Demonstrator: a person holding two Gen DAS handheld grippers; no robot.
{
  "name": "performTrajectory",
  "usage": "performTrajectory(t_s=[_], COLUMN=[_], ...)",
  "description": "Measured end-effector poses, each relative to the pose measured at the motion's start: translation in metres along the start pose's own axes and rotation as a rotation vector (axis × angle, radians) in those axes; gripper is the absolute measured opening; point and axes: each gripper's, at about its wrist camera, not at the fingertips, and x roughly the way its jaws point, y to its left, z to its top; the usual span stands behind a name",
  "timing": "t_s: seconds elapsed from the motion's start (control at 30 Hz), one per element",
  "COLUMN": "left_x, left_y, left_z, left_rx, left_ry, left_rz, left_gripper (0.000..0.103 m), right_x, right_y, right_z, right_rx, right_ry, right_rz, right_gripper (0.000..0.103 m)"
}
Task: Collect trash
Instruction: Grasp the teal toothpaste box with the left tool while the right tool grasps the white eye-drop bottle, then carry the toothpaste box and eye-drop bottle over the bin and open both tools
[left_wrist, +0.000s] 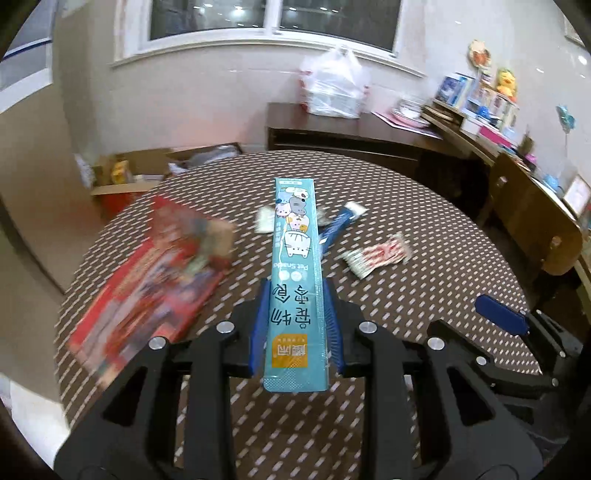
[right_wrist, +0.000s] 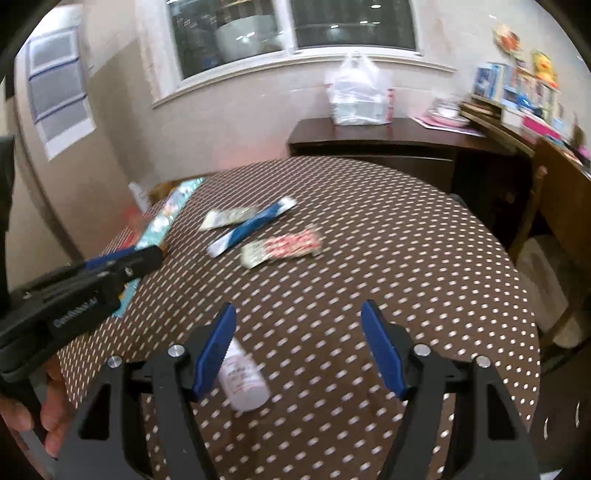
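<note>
Sticking straight out between the left gripper (left_wrist: 297, 325) pads, the teal snack packet (left_wrist: 295, 266) is clamped tight. Right gripper (right_wrist: 299, 350) hangs wide open (small white bottle (right_wrist: 243, 384) just beside its left finger).

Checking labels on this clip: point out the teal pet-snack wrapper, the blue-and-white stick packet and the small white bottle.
teal pet-snack wrapper (left_wrist: 295, 258), left wrist view, middle of its printed face, above the pads.
blue-and-white stick packet (right_wrist: 251, 225), right wrist view, the blue middle stretch.
small white bottle (right_wrist: 242, 380), right wrist view, the labelled side.
</note>
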Motion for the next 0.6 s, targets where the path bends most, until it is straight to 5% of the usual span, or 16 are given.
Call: performTrajectory(t_s=[0.2, 0.33, 0.6], left_x=[-0.01, -0.016, -0.055], left_y=[0.016, 0.014, 0.024], left_z=[-0.023, -0.03, -0.042], left_rx=[-0.024, -0.031, -0.045], left_ry=[0.045, 0.049, -0.002], left_rz=[0.021, 0.012, 0.016], left_gripper=[0.028, 0.028, 0.028], right_x=[0.012, 0.013, -0.029], right_y=[0.025, 0.038, 0.061], right_z=[-0.015, -0.021, -0.029], right_rx=[-0.082, -0.138, -0.152], right_ry=[0.094, 0.133, 0.042], right_rz=[0.028, -0.006, 0.006], right_gripper=[0.069, 0.024, 0.024])
